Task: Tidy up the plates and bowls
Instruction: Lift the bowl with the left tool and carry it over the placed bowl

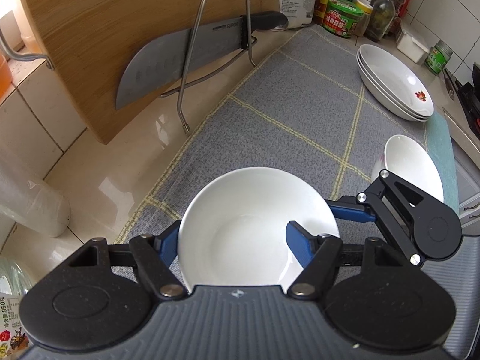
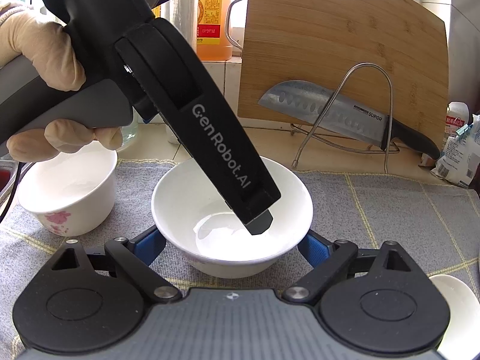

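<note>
Currently we list one item in hand: a plain white bowl, standing upright on the grey mat near its front edge, about midway along that edge. Right gripper: straddles the bowl from outside, one blue pad against each side of the wall below the rim, so we enter it as clamped on the bowl. Left gripper: comes down steeply from above, held by a gloved hand. One finger sits outside the rim and the other reaches well down inside the bowl. Its jaws are drawn partly together, but we cannot tell whether the pads press on the wall. Governing relation: the bowl lies dead ahead of both tools and between the fingers of each. Neither hand is nearer, and a round bowl gives no long axis to line up with. Other stock: a flowered bowl just beside the plain one, toward the mat's end behind the left hand; a second white bowl near the front edge, past the right gripper; a stack of plates well apart at the mat's far corner. We judge that bowls go with bowls, and that one tool must let go before the other can carry this one.
</note>
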`<state>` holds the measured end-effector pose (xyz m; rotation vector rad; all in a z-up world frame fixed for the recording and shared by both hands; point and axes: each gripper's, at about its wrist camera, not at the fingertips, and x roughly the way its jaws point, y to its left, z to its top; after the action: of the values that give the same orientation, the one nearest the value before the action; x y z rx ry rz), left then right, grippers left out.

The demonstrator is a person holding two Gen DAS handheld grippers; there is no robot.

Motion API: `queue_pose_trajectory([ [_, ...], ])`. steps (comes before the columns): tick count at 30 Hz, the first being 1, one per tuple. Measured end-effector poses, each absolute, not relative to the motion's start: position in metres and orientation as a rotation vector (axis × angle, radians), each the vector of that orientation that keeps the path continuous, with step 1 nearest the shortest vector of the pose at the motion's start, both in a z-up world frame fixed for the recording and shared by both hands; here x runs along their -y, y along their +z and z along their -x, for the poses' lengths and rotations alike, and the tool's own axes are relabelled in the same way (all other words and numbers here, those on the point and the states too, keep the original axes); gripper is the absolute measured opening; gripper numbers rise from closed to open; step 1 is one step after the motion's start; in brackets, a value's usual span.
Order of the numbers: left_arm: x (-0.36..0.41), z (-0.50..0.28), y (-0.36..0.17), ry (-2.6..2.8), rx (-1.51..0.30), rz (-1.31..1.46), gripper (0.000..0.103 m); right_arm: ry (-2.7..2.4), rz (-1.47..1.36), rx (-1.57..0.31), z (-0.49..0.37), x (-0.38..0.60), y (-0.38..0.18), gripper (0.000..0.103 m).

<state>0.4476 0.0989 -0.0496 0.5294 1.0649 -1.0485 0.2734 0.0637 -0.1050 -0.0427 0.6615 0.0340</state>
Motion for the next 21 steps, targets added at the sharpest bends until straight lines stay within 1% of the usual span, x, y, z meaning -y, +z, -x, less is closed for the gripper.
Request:
queue_pose_trajectory([
  [12, -0.100, -0.446, -0.048, -1.054, -1.082, -0.509, 0.071, 0.042, 0.028, -0.680, -0.273, -0.062, -0.102, 0.096],
  [21, -0.109, -0.431, -0.031, -1.049, -1.067, -0.488, 0.070, 0.055, 0.060, -0.689, -0.261, -0.067, -0.085, 0.096],
])
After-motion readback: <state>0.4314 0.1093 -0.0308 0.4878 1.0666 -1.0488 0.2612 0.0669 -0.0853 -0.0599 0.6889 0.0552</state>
